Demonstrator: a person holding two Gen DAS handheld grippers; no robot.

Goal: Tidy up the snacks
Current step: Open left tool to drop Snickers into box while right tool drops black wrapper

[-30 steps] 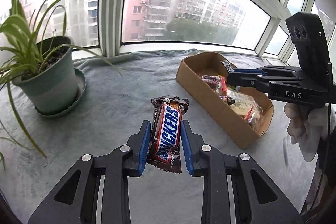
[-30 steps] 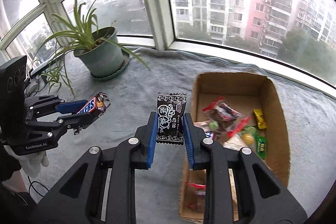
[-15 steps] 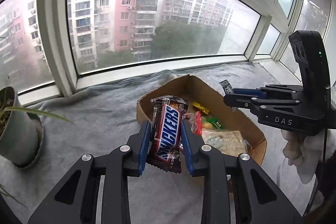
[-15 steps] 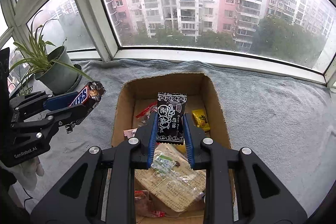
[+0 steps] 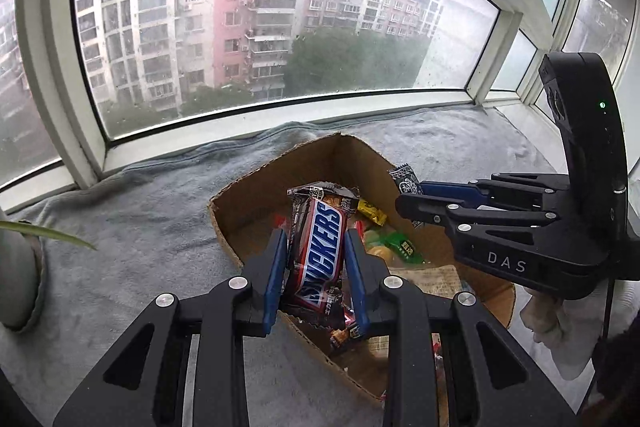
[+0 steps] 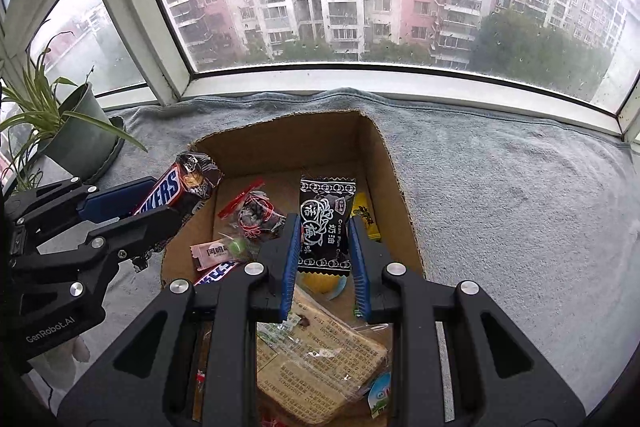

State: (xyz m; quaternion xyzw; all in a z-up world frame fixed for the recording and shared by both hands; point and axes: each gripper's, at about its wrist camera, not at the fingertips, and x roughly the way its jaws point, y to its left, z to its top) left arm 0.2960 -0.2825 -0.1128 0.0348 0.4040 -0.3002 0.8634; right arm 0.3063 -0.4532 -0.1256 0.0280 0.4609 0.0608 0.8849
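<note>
My left gripper (image 5: 316,247) is shut on a Snickers bar (image 5: 322,251) and holds it over the near left edge of the open cardboard box (image 5: 256,191). It also shows in the right wrist view (image 6: 168,207) with the bar (image 6: 176,187) over the box's left wall. My right gripper (image 6: 325,231) is shut on a black cream plum candy packet (image 6: 324,223) above the box (image 6: 396,187), which holds several wrapped snacks. In the left wrist view the right gripper (image 5: 408,195) hangs over the box's right side with the packet (image 5: 406,181).
A potted spider plant (image 6: 76,135) stands at the left on the grey cloth (image 6: 500,207) that covers the window ledge. Window frames and glass run along the back. A flat paper-labelled packet (image 6: 320,359) lies in the box's near end.
Both grippers have moved over the box with their snacks still held. The left one swung right from the open cloth; the right one centred above the box.
</note>
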